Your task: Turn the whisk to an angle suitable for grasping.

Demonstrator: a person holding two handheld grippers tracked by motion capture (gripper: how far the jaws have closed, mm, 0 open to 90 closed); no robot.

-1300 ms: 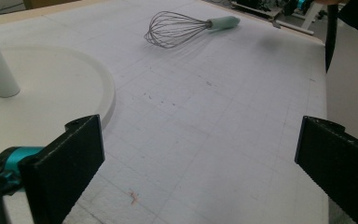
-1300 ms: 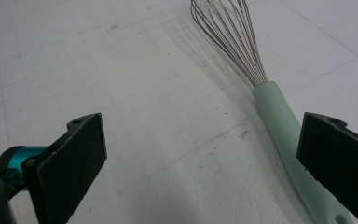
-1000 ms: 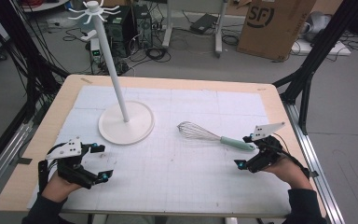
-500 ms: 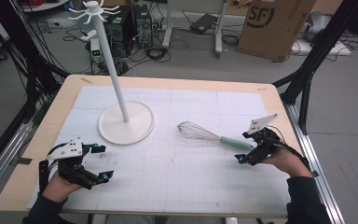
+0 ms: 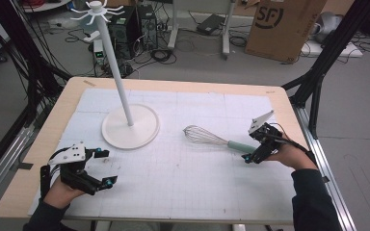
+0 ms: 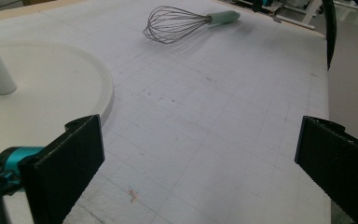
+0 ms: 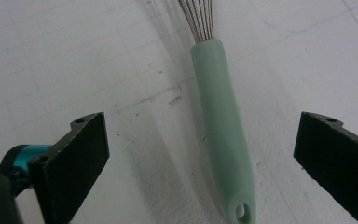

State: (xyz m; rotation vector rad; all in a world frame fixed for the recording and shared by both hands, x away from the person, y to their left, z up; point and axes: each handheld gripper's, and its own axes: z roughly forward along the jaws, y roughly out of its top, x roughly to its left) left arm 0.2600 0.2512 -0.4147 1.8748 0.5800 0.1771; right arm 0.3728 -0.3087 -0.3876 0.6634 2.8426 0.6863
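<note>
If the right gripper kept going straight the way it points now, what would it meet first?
Most likely the whisk: its green handle lies on the mat between the open jaws of the right gripper, just ahead. How near the jaws are to the mat is unclear.

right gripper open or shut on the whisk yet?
Open. In the right gripper view, the right gripper has its jaws spread wide either side of the whisk handle, which lies flat on the table, untouched.

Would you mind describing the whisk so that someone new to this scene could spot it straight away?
Start at the white gridded mat covering the table, and find the white stand with its round base. To the right of that base lies the whisk, flat on the mat, its handle end between the open jaws of the right gripper. Its wire head and pale green handle set it apart.
</note>
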